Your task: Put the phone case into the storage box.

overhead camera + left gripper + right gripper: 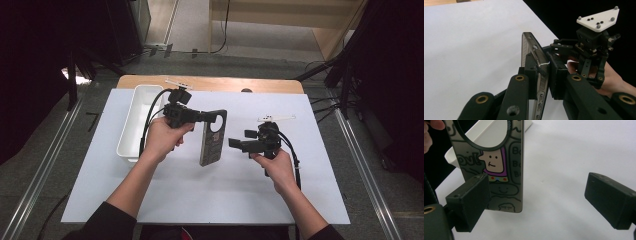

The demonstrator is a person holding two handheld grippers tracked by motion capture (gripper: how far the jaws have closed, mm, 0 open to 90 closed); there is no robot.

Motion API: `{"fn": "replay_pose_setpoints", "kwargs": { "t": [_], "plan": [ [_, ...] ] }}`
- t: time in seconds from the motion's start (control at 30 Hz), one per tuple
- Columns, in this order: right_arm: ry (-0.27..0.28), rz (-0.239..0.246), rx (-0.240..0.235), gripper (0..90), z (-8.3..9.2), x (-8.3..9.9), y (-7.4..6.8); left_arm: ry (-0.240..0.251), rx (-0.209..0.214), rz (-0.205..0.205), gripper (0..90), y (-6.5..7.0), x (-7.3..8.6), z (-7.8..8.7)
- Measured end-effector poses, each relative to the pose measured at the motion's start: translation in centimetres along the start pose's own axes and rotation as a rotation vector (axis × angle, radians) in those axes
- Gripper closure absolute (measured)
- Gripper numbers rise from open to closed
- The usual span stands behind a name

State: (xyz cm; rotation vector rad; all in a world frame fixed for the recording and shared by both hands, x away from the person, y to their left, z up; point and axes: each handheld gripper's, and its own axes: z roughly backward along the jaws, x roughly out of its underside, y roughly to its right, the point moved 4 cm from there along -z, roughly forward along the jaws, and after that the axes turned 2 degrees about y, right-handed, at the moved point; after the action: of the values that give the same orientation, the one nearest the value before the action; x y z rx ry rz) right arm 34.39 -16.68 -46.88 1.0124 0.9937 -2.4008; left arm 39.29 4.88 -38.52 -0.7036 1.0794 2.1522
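Translucent plastic: the phone case (pixel 213 137) you hold is a thin, smoky shell printed with cartoon figures, with a large round camera cut-out near its top; it looks very light.
Stiffness: judge it as springy rather than rigid; an empty shell like this will likely flex or twist if you squeeze across its open back.
Surface: glossy and smooth, so it may slide between hard pads; it probably won't break, but it could pop out of a light pinch.
Where it is: centre of the high view, standing upright above the white table sheet (pixel 210 195), long side vertical.
Left gripper (pixel 207 116): your jaws are clamped on the case's upper end; in the left gripper view the pads pinch its thin edge (pixel 540 67) from both faces.
Right gripper (pixel 235 143): your jaws stand wide apart with nothing between them, just right of the case's lower half; in the right gripper view one pad (pixel 470 203) sits in front of the case's lower corner, the other (pixel 610 198) far off to the right.
Where to take hold: go for the lower rim, across the flat faces, away from the cut-out where the wall is weakest.
Beyond: a white tray (pixel 134 120) lies at the left of the sheet, behind your left hand (pixel 162 137).
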Motion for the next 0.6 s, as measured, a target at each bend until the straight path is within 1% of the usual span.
{"fn": "replay_pose_setpoints", "kwargs": {
  "t": [0.03, 0.13, 0.2, 0.27, 0.37, 0.43, 0.6],
  "plan": [
    [-0.001, 0.001, -0.004, 5.9, 0.1, 0.0, -0.1, 0.001, 0.003, -0.002, 79.1, 0.0, 0.1, 0.0],
    [0.005, 0.006, -0.009, 5.9, 0.2, 0.0, -0.2, 0.001, 0.012, -0.023, 79.1, 0.2, 0.4, 0.2],
    [0.004, 0.005, -0.021, 5.9, 0.4, 0.0, -0.3, 0.002, 0.019, -0.037, 79.1, 0.3, 0.7, 0.4],
    [0.004, 0.012, -0.032, 5.9, 0.5, 0.0, -0.4, 0.003, 0.022, -0.041, 79.1, 0.2, 1.2, 0.5],
    [0.005, 0.022, -0.035, 5.9, 0.6, 0.1, -0.5, 0.0, 0.019, -0.05, 79.1, 0.2, 1.7, 0.7],
    [0.005, 0.016, -0.035, 5.9, 0.7, 0.1, -0.5, -0.001, 0.016, -0.052, 79.0, 0.2, 1.8, 0.8],
    [0.009, 0.02, -0.047, 5.9, 0.7, 0.0, -0.7, 0.001, 0.033, -0.067, 79.0, 0.4, 2.1, 1.2]
  ]
}}
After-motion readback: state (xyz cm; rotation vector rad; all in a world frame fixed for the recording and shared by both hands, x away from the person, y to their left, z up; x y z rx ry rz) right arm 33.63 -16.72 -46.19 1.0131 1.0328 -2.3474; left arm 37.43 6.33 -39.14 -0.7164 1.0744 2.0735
